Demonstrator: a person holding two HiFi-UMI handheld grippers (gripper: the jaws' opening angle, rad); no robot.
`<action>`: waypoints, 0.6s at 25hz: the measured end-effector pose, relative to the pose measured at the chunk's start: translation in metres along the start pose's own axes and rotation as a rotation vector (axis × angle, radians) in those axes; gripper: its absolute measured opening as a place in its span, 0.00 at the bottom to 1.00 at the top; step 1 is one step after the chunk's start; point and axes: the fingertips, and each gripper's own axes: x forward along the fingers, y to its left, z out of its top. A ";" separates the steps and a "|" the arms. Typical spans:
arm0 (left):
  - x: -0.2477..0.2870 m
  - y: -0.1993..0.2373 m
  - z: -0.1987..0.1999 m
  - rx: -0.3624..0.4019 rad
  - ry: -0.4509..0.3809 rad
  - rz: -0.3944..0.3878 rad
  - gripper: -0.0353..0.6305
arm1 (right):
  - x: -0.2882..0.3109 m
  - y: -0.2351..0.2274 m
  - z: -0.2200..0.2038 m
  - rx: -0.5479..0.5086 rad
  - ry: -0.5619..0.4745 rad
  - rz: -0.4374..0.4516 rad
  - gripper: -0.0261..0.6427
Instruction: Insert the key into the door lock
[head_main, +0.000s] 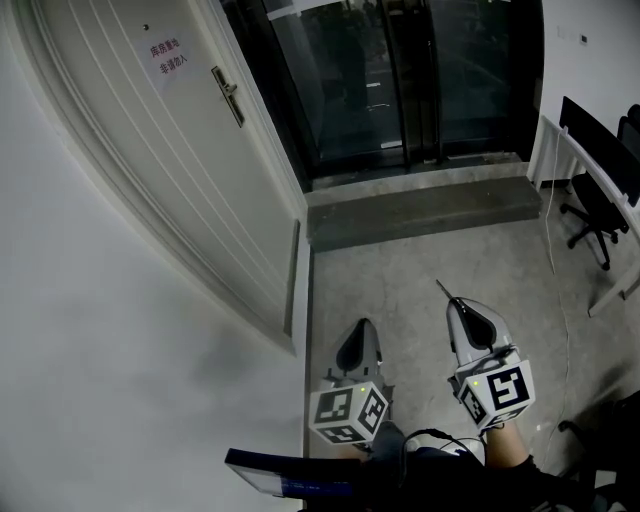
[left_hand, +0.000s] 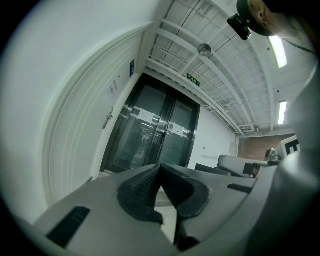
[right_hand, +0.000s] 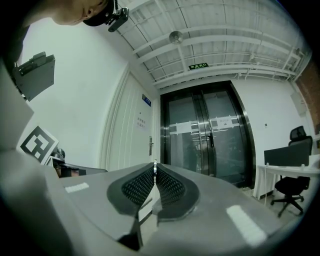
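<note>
A white door (head_main: 190, 170) stands closed at the left, with a metal lever handle and lock plate (head_main: 228, 95) and a paper sign (head_main: 168, 57) beside it. My right gripper (head_main: 455, 303) is low in the head view, far from the door, shut on a thin metal key (head_main: 442, 290) that pokes out past its tips. In the right gripper view the key (right_hand: 155, 167) shows edge-on between the pads, with the handle (right_hand: 150, 146) well ahead. My left gripper (head_main: 363, 325) is shut and holds nothing; its tips (left_hand: 160, 168) meet, and the handle (left_hand: 107, 118) is far off to the left.
Dark glass double doors (head_main: 400, 80) fill the far wall behind a raised concrete step (head_main: 420, 205). A white desk (head_main: 590, 180) and a black office chair (head_main: 592, 215) stand at the right. The white wall (head_main: 100, 380) runs close along my left side.
</note>
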 end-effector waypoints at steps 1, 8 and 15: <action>0.008 0.004 0.002 0.002 -0.002 -0.003 0.05 | 0.009 -0.003 -0.001 0.001 -0.001 -0.003 0.06; 0.071 0.035 0.021 0.017 -0.017 -0.033 0.05 | 0.077 -0.018 -0.003 0.002 -0.023 -0.018 0.06; 0.123 0.074 0.043 0.028 -0.053 -0.039 0.05 | 0.144 -0.024 -0.005 -0.003 -0.037 -0.030 0.06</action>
